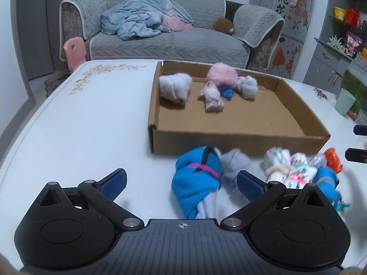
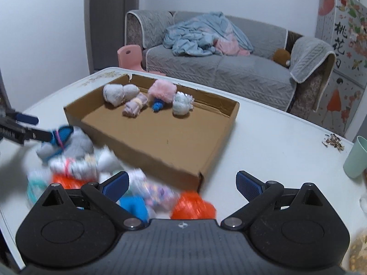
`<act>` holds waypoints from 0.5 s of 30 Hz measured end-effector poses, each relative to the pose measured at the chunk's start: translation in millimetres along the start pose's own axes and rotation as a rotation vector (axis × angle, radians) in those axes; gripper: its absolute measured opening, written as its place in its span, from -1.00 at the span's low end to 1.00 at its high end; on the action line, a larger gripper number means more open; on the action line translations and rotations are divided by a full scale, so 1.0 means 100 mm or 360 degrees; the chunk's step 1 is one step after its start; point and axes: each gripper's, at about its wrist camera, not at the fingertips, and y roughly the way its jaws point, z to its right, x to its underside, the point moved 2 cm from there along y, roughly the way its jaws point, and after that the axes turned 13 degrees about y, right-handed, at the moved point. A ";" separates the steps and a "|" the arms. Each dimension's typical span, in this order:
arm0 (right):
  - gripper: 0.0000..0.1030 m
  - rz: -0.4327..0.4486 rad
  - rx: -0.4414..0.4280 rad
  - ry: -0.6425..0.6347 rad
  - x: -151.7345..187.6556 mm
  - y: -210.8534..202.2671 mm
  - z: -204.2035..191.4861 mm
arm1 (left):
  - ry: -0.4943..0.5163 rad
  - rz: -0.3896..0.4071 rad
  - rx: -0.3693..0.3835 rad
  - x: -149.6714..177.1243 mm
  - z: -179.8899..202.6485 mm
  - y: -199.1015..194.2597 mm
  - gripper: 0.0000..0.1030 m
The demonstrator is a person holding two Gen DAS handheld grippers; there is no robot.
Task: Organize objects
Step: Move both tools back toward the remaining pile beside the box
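A shallow cardboard box (image 1: 231,137) (image 2: 146,158) sits on the white table (image 1: 80,123) and holds several rolled sock bundles: white (image 1: 175,88), pink fluffy (image 1: 221,74), striped pink (image 1: 212,96). In front of the box lies a pile of bundles. My left gripper (image 1: 182,182) is open, its jaws either side of a blue bundle (image 1: 197,178) with a grey one (image 1: 237,163) beside it. My right gripper (image 2: 182,183) is open over a blue bundle (image 2: 135,206) and an orange one (image 2: 193,207). The left gripper also shows in the right wrist view (image 2: 32,126).
A mint green cup (image 2: 356,160) (image 1: 344,100) stands at the table's right, with seed husks (image 2: 333,142) near it. A grey sofa with a blue blanket (image 1: 146,20) and a pink chair (image 1: 73,52) lie beyond the table. A cabinet with shelves (image 1: 339,41) is at the right.
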 end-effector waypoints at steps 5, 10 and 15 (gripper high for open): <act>0.84 -0.0003 0.0000 -0.0041 0.20 0.11 0.13 | 0.0019 0.0004 0.0011 0.09 0.02 0.10 0.99; 0.78 -0.0008 -0.0024 -0.0041 0.20 0.25 0.20 | 0.0108 0.0006 -0.0015 0.09 0.08 0.22 0.99; 0.29 -0.0101 -0.0097 0.0004 0.23 0.38 0.28 | 0.0187 0.0017 -0.0022 0.12 0.10 0.34 0.89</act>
